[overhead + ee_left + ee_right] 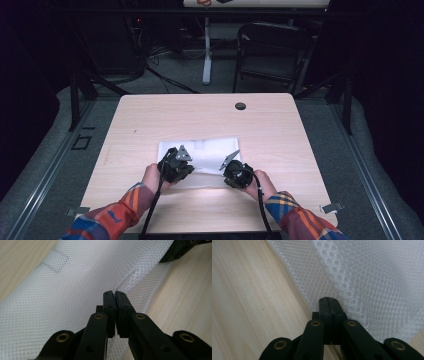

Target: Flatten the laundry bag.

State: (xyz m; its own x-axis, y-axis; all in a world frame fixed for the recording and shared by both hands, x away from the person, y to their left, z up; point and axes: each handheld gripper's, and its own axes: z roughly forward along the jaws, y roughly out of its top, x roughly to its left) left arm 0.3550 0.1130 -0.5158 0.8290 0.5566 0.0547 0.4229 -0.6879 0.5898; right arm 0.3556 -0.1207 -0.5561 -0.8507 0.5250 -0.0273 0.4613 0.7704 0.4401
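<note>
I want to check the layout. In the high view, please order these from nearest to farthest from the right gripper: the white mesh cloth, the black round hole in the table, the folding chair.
From the right gripper:
1. White mesh cloth, pinched in its jaws, mid-table.
2. Black round hole, near the table's far edge.
3. Folding chair, on the floor beyond the table.

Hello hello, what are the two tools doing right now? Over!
Left tool and right tool shut on white mesh cloth. Cloth lies on table. Nothing in the way.

My right gripper [330, 300] is pinching the edge of a white mesh fabric [372, 277], jaws closed together, while the fabric is lying on the light wooden table [249, 302].
</note>
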